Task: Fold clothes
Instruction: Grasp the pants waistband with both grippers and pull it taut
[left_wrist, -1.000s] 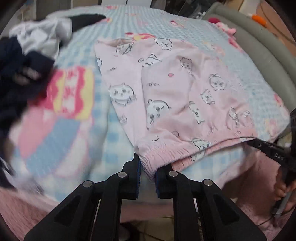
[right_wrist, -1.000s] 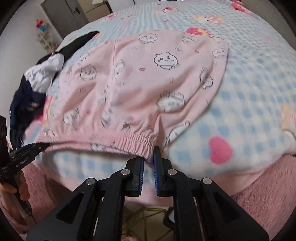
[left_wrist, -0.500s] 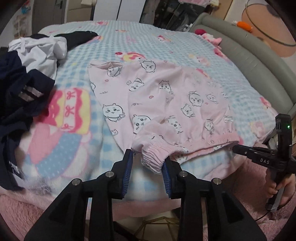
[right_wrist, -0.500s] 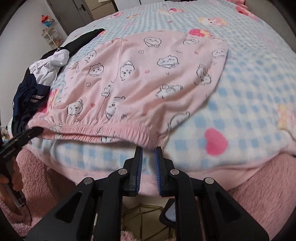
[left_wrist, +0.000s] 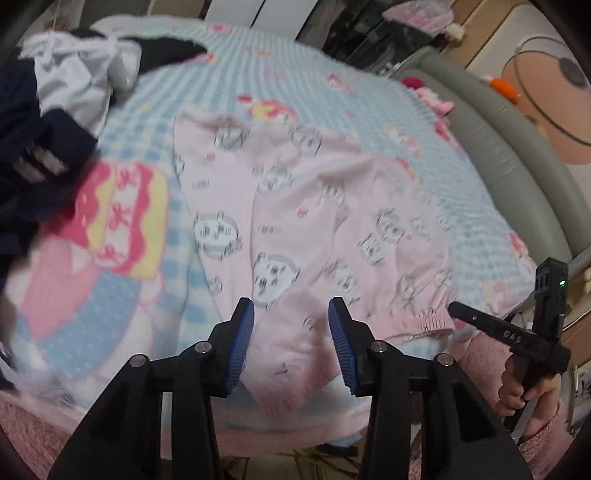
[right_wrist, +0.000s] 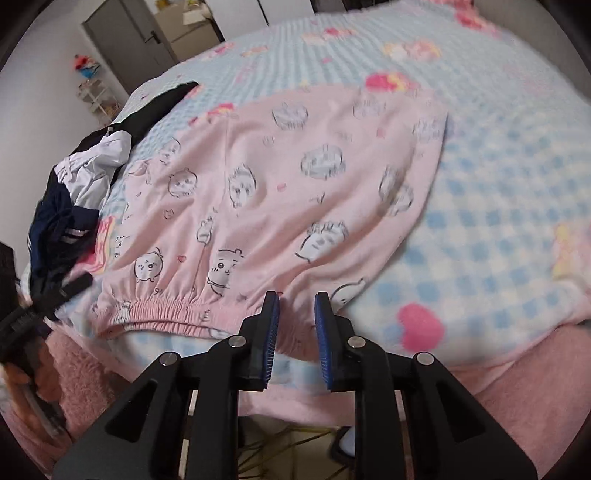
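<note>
Left wrist view showed the pink printed garment (left_wrist: 317, 218) lying flat on the checked bedspread (left_wrist: 295, 74), its elastic hem at the near edge. The left gripper (left_wrist: 291, 325) and right gripper (right_wrist: 297, 325) had just been opening, hem loose between unclenched jaws. A release step, seemingly; next needs fresh grips for folding.

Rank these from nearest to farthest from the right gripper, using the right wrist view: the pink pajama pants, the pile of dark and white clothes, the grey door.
From the right gripper:
1. Pink pajama pants: waistband just ahead of the fingertips.
2. Pile of dark and white clothes: far left on the bed.
3. Grey door: beyond the bed, upper left.
</note>
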